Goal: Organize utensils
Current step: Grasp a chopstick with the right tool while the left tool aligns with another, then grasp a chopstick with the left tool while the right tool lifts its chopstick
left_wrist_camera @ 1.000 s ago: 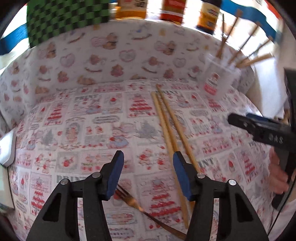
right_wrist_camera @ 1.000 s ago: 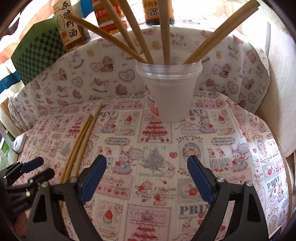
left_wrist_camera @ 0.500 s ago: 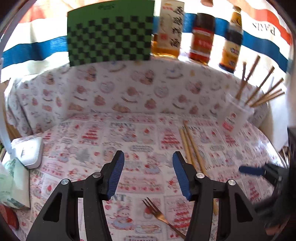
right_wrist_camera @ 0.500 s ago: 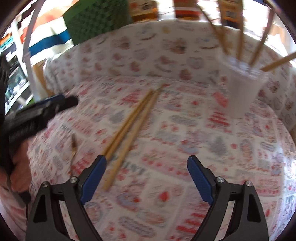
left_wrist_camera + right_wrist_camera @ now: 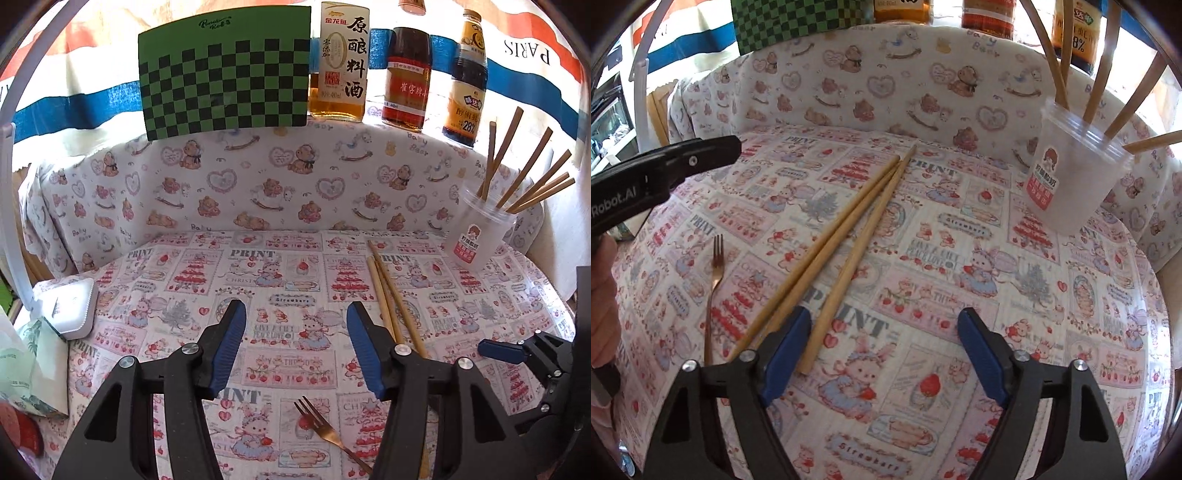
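Observation:
Three loose wooden chopsticks (image 5: 849, 236) lie slantwise on the printed cloth, also in the left wrist view as chopsticks (image 5: 388, 291). A rose-gold fork (image 5: 714, 280) lies left of them; this fork (image 5: 325, 432) sits below my left gripper (image 5: 295, 314), which is open and empty. My right gripper (image 5: 884, 317) hovers over the chopsticks' near ends with its jaws closing. One chopstick end lies just inside its left finger (image 5: 783, 354), and no pad presses on it. A clear plastic cup (image 5: 1075, 184) holding several chopsticks stands at the back right, seen from the left wrist as the cup (image 5: 476, 236).
Three sauce bottles (image 5: 406, 77) and a green checkered board (image 5: 225, 70) stand on the ledge behind the cloth-covered back wall (image 5: 258, 184). A white box (image 5: 70, 306) and a green packet (image 5: 26, 369) sit at the left edge. A hand (image 5: 602, 295) holds the left gripper.
My right gripper swung left from facing the cup to above the loose chopsticks, and its jaws narrowed. My left gripper lifted and tilted up, so the fork and bottles came into view.

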Motion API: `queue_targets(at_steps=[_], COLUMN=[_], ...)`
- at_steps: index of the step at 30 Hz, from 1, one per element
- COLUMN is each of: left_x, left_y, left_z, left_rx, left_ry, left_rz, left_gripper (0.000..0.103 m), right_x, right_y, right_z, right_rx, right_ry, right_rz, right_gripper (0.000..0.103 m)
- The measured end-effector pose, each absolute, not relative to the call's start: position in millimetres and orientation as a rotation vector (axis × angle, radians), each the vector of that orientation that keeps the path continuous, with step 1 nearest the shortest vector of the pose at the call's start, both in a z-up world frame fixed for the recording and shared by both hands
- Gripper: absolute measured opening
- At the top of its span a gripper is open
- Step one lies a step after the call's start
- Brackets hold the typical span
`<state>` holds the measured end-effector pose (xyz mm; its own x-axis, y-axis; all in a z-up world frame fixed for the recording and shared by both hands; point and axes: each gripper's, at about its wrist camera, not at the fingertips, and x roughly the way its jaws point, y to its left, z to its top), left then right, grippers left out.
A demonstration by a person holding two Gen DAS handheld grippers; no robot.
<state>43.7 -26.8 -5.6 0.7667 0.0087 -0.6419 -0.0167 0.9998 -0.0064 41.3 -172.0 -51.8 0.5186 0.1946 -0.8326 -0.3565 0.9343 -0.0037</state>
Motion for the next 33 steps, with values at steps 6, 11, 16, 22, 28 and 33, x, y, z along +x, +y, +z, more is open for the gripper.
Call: queue_targets(at_steps=[6,11,16,22,28,33], left_x=[45.3,42.8,39.0,39.8,26.9,22.5], left_y=[-26.2,-32.4,-45.4,-56.5,-92.7,-108.9], left_z=[-8.1,-9.2,-12.4,-19.6,-30.7,-42.1], left_rx=[0.002,0.027,0.08,0.091,0.179,0.19], left_ry=[0.699,0.707,0.708,0.765,0.807,0.878], left_rz=[0.033,0.0,-0.039,-0.159,-0.31,-0.373], left_gripper=[0.056,0.056,0.053,0.023,0.008,0.008], right_x=[42.9,48.2,41.2,36.4,36.4,36.9], right_y=[-183.6,-198.0,-224.4,-236.2,-232.6,-230.7], right_z=[-46.8,-38.1,-12.6,2.7,4.7,2.6], right_rx=[-0.161,-0.075,0.067,0.112,0.085,0.076], right_ry=[0.962,0.938,0.799,0.724,0.719,0.719], right_rz=[0.294,0.275,0.215,0.207,0.197,0.194], right_gripper=[0.008,0.007,0.007,0.007,0.007,0.007])
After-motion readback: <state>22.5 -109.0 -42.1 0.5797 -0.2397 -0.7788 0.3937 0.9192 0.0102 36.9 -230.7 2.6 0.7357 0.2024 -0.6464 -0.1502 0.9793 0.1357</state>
